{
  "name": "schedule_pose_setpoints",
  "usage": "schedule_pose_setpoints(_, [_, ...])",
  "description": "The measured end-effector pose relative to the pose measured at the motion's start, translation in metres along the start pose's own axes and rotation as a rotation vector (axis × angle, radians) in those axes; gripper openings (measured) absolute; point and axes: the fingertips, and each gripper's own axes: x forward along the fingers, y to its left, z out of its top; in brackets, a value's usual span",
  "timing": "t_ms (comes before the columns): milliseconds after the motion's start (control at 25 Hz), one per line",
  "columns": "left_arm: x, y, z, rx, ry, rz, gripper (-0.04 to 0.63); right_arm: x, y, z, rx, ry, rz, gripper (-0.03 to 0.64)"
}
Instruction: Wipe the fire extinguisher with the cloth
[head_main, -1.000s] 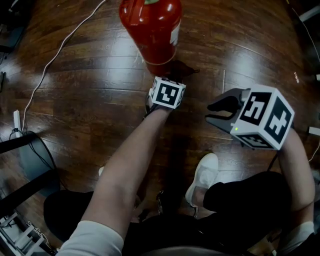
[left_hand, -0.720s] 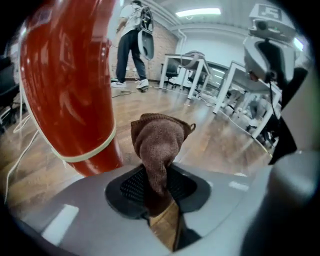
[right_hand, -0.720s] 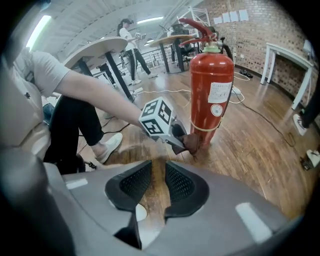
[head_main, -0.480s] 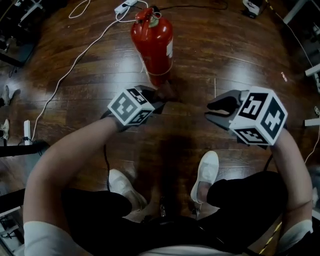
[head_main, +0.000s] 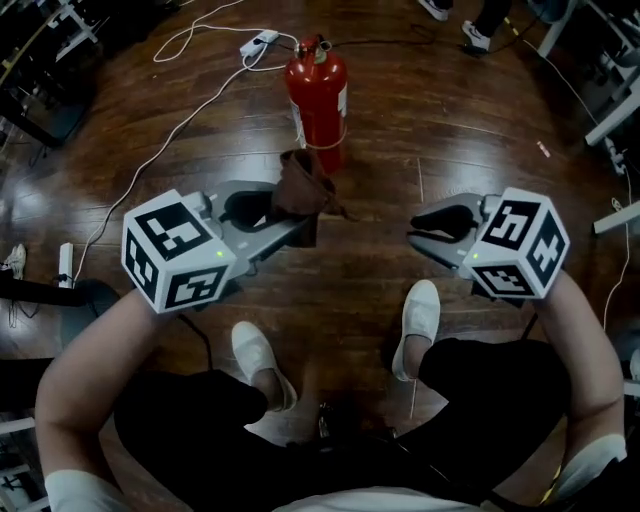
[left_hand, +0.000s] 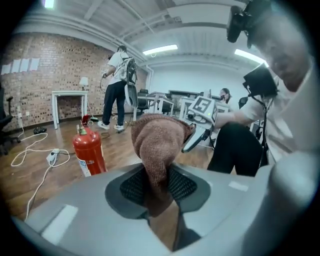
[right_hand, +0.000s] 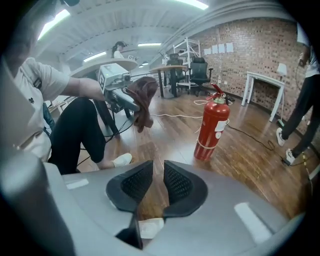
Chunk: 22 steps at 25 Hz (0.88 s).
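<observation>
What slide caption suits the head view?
Left gripper grips a brown knitted cloth, held apart from the upright red cylindrical fire extinguisher; right gripper open, empty.

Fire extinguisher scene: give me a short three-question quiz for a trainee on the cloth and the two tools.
1. True or false: the cloth is pressed against the fire extinguisher.
2. What is the left tool shut on? A. a sponge B. the cloth C. nothing
3. In one word, what is between the jaws of the right tool?
Key: 1. False; the cloth is held up in the air, apart from the fire extinguisher. 2. B. 3. Nothing; the jaws stand slightly apart and empty.
</observation>
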Motion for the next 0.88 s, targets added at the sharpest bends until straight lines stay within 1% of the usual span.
schedule_pose_setpoints(120, [-0.032, -0.031, 0.010, 0.046, -0.019, 0.006, 0.095, -0.012, 0.021, 0.010, 0.009, -0.074, -0.039, 0.072])
schedule_pose_setpoints(200, [-0.050, -0.046, 0.011, 0.082, -0.025, 0.024, 0.095, -0.022, 0.031, 0.015, 0.010, -0.124, -0.083, 0.072])
schedule_pose_setpoints(360, [-0.075, -0.073, 0.001, 0.119, -0.048, 0.027, 0.095, -0.041, 0.056, 0.019, 0.021, -0.213, -0.148, 0.071])
schedule_pose_setpoints(520, [-0.093, -0.097, -0.019, 0.119, -0.031, -0.007, 0.095, -0.056, 0.086, 0.018, 0.018, -0.269, -0.188, 0.071])
schedule_pose_setpoints(640, [-0.105, -0.114, -0.027, 0.104, -0.049, -0.032, 0.095, -0.061, 0.108, 0.015, 0.009, -0.300, -0.199, 0.071])
schedule_pose_setpoints(880, [-0.130, -0.132, -0.034, 0.125, -0.077, -0.023, 0.097, -0.076, 0.149, 0.021, -0.040, -0.343, -0.260, 0.071])
